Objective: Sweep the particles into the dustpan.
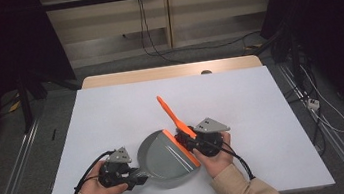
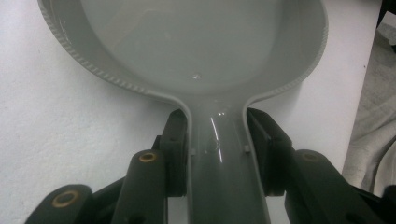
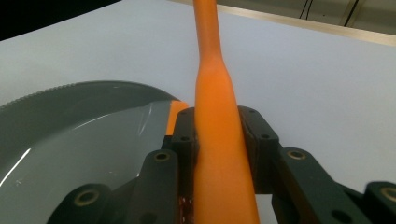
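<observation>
A grey dustpan [image 1: 160, 154] with an orange front lip [image 1: 183, 148] lies on the white table [image 1: 112, 115] near its front edge. My left gripper [image 1: 139, 177] is shut on the dustpan's handle [image 2: 217, 163]; in the left gripper view the left gripper [image 2: 217, 149] has its jaws pressed on both sides of the handle, below the pan's bowl [image 2: 201, 46]. An orange brush handle [image 1: 168, 111] rises from the pan's lip and points to the far left. My right gripper [image 1: 185, 138] is shut on it; in the right gripper view the right gripper [image 3: 218, 135] clamps the handle [image 3: 217, 93] beside the dustpan [image 3: 70, 135].
The table's wooden back edge [image 1: 171, 72] carries a small dark object [image 1: 205, 72]. Cables [image 1: 322, 107] trail over the floor to the right, and a metal rail [image 1: 13, 173] runs along the left. Bare white surface stretches left, right and behind the pan.
</observation>
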Demonstrator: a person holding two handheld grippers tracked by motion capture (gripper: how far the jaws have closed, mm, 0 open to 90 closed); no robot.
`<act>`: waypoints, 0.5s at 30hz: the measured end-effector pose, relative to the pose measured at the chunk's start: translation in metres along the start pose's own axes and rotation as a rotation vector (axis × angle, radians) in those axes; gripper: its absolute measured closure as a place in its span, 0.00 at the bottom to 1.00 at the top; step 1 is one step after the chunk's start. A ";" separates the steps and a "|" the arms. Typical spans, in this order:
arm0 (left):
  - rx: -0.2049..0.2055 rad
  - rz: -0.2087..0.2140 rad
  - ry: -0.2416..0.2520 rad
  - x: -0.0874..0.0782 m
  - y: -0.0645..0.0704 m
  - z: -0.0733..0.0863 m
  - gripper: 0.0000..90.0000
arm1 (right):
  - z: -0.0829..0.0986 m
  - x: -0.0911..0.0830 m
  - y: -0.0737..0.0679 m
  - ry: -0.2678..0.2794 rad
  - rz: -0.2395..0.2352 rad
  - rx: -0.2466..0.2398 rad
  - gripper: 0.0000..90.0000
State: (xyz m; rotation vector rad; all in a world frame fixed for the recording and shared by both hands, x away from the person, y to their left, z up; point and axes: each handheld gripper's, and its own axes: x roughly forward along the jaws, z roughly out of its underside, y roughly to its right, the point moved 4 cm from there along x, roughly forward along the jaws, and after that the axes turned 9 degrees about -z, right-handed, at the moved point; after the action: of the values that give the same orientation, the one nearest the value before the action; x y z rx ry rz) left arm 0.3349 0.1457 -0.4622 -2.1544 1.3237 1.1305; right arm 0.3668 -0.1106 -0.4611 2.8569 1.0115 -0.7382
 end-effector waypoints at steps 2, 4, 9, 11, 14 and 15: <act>0.004 -0.011 -0.010 0.000 0.000 0.000 0.69 | 0.000 0.001 -0.003 -0.001 -0.007 -0.001 0.78; 0.000 -0.010 -0.008 0.000 0.000 0.000 0.69 | 0.000 0.002 -0.006 0.005 -0.010 0.008 0.78; -0.007 0.001 0.000 0.000 0.000 0.000 0.69 | -0.001 0.006 -0.014 0.017 -0.019 0.013 0.78; -0.002 0.002 0.000 0.000 0.000 0.000 0.69 | -0.001 0.007 -0.017 0.017 -0.013 0.003 0.78; -0.003 0.001 -0.001 0.000 -0.001 0.000 0.69 | -0.001 0.008 -0.020 0.026 -0.021 0.007 0.78; -0.004 0.001 -0.001 0.000 -0.001 0.001 0.69 | -0.001 0.009 -0.021 0.030 -0.023 0.012 0.78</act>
State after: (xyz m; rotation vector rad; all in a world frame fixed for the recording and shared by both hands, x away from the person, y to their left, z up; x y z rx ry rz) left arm 0.3352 0.1466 -0.4625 -2.1561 1.3228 1.1355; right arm 0.3606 -0.0887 -0.4608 2.8796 1.0481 -0.7078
